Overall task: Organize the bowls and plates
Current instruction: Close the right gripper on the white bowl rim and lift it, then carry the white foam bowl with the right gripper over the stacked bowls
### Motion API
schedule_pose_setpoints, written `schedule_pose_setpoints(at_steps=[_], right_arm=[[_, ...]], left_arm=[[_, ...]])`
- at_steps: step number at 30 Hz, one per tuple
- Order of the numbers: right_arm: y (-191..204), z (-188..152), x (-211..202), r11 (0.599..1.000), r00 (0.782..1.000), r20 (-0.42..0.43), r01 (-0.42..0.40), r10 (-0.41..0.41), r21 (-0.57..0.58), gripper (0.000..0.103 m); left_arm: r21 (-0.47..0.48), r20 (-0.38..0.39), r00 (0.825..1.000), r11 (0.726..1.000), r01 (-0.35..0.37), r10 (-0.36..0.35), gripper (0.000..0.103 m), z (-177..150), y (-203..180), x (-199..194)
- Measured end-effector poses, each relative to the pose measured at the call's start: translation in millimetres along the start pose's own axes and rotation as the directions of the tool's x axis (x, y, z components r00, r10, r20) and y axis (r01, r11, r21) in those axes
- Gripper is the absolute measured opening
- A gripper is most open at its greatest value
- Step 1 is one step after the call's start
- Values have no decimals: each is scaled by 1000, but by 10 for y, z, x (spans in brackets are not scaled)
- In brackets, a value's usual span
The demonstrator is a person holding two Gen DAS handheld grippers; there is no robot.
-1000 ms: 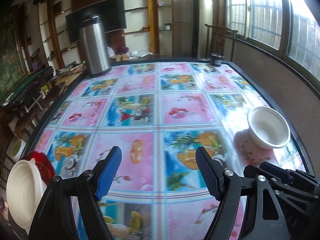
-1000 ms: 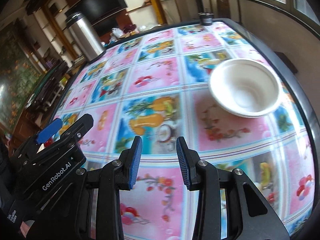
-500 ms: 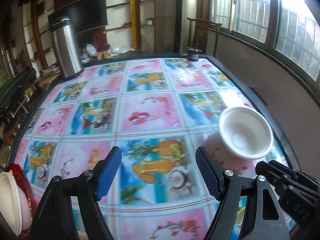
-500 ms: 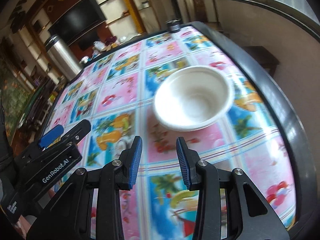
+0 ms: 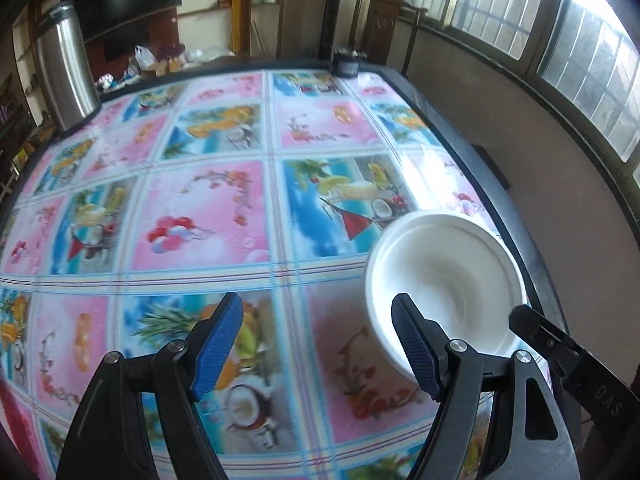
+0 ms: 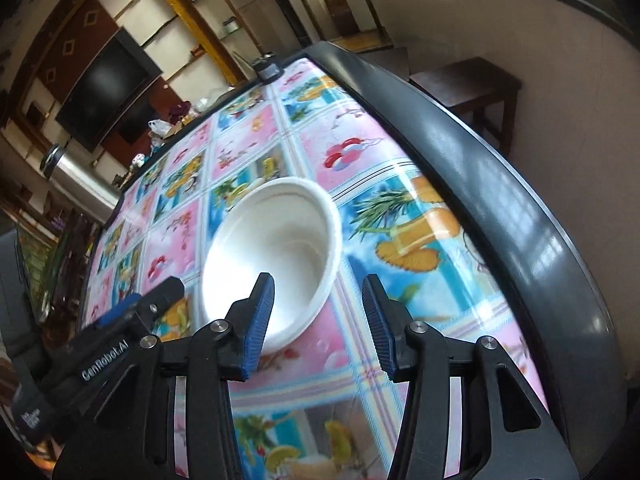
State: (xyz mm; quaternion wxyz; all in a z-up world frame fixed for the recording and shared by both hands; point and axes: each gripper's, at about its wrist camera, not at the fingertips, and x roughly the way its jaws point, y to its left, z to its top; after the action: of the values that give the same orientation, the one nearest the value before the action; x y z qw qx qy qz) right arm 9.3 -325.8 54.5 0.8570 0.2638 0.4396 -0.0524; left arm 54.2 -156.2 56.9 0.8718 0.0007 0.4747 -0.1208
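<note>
A white bowl [image 5: 444,280] sits upright on the table [image 5: 460,148], on a bright tablecloth [image 5: 208,216] printed with squares of fruit and flowers. The bowl is close to the table's dark rim on the window side, and nothing lies inside it.

The left gripper [image 5: 318,344] hangs over the cloth just beside the bowl, on the side away from the rim. Its blue-padded fingers [image 5: 218,344] stand wide apart and hold nothing; only printed cloth shows in the gap. One of its fingers overlaps the near edge of the bowl in the left wrist view, but whether it touches the bowl cannot be told.

The right gripper [image 6: 320,320] points down at the bowl's near side. Its jaws are opening, and they hold nothing. The bowl's near wall and rim [image 6: 328,280] reach into the gap between the pads [image 6: 260,320], yet the pads do not press on it. Part of the left gripper's black body appears beside the bowl in the right wrist view, on the side away from the rim.

Well apart from the bowl, at the table's far edge, stand a tall steel flask [image 5: 66,76] at one corner and a small dark jar [image 5: 346,66] nearer the windows [image 5: 560,28]. Beyond the bowl and past the table's rim stands a wooden stool [image 6: 472,84] against the wall.
</note>
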Motion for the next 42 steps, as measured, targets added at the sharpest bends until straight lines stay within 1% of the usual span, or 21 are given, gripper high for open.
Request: schedule_pose_setpoints(at_steps=[2,5,7,8,9,10,11,12,13,15,17,19,22,25,27,31,35,38,42], right_arm=[[-35,27,95,1000,1000,-21,-20,20,7,46],[-67,39,195,1000,999,-25,-25,25,6,45],[-79,27,213,999,999,-16,-44,44,3,34],[-73,21,214,999,999,-17,-46,46,-3,24],[-64,13,217,999,999,-16,-45,45,-10,22],[-59,4,215,999,999,-14,-47,47,-16,22],[-50,-10,213,998,998,-20,-55,54,-22,22],[-45,-20,215,998,998,-24,-65,65,-25,22],[-22,-34,212,997,997,-24,-69,68,-32,19],[36,-69,215,997,998,-22,-60,59,-51,19],[80,-119,246,996,997,-36,-73,72,-57,19],[104,-155,276,995,996,-43,-79,76,-59,19],[93,-176,293,996,996,-50,-75,72,-51,19],[126,-224,244,994,995,-58,-89,86,-60,19],[187,-262,206,992,994,-59,-101,96,-77,19],[368,-359,180,987,992,-71,-114,106,-116,19],[672,-502,176,974,987,-95,-143,128,-178,19],[906,-623,213,962,982,-120,-166,143,-218,19],[1228,-819,313,940,967,-178,-224,181,-259,20]], left_arm=[[-1,-31,999,1000,10,-11,77,9,-47,114],[3,-64,998,1000,16,-15,77,23,-107,241],[-3,-80,996,999,38,-38,76,7,-124,311],[-5,-77,996,999,42,-43,73,2,-126,316],[0,-74,996,999,44,-43,65,-7,-135,326],[14,-85,996,999,39,-37,41,-17,-157,349],[27,-112,992,998,56,-53,29,-28,-186,382],[39,-139,988,997,70,-64,25,-31,-215,408],[50,-147,987,996,72,-64,22,-39,-232,402],[71,-136,989,995,63,-53,21,-56,-251,355],[65,-137,988,995,78,-68,20,-81,-220,299],[62,-131,989,995,77,-68,20,-98,-181,259],[44,-147,984,993,108,-101,18,-118,-140,271],[51,-144,985,994,100,-92,18,-171,-106,212],[48,-128,988,995,90,-84,18,-197,-51,140],[48,-95,994,998,48,-44,18,-274,101,-31],[45,-54,998,999,-25,27,18,-359,331,-209],[29,-25,996,996,-82,83,18,-455,570,-348],[-19,-10,991,991,-135,135,18,-591,942,-480]])
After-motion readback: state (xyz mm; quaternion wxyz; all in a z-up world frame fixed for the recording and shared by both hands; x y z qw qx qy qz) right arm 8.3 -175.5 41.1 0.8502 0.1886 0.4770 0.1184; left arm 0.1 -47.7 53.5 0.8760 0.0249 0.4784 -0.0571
